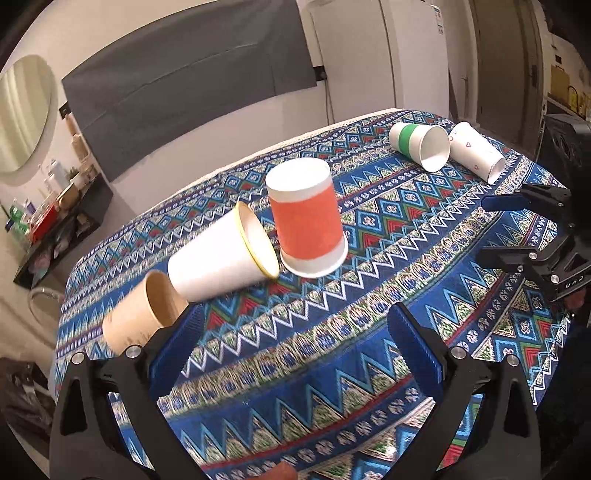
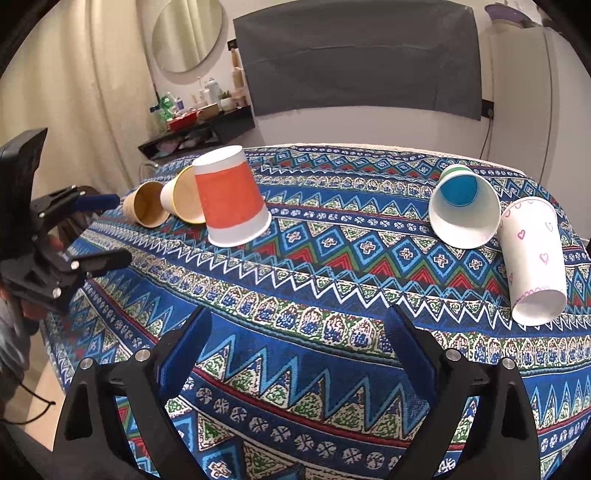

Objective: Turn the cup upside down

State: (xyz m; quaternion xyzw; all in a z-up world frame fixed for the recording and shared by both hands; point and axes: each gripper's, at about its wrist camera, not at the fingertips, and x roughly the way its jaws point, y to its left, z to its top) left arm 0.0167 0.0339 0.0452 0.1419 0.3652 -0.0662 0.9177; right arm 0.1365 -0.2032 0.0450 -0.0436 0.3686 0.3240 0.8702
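An orange-banded paper cup (image 1: 306, 221) stands upside down on the patterned tablecloth (image 1: 332, 332); it also shows in the right wrist view (image 2: 231, 197). Beside it a white cup with a yellow rim (image 1: 221, 254) and a brown cup (image 1: 140, 317) lie on their sides. A green-banded cup (image 1: 421, 144) and a heart-print cup (image 1: 476, 151) lie on their sides farther off, nearer in the right wrist view (image 2: 463, 206) (image 2: 533, 254). My left gripper (image 1: 295, 325) is open and empty, short of the cups. My right gripper (image 2: 299, 325) is open and empty above the cloth.
Each gripper shows in the other's view, the right one at the table's edge (image 1: 517, 229) and the left one (image 2: 96, 229). A dark shelf with bottles (image 2: 195, 125), a round mirror (image 2: 186, 33) and a white fridge (image 1: 380, 55) stand behind the table.
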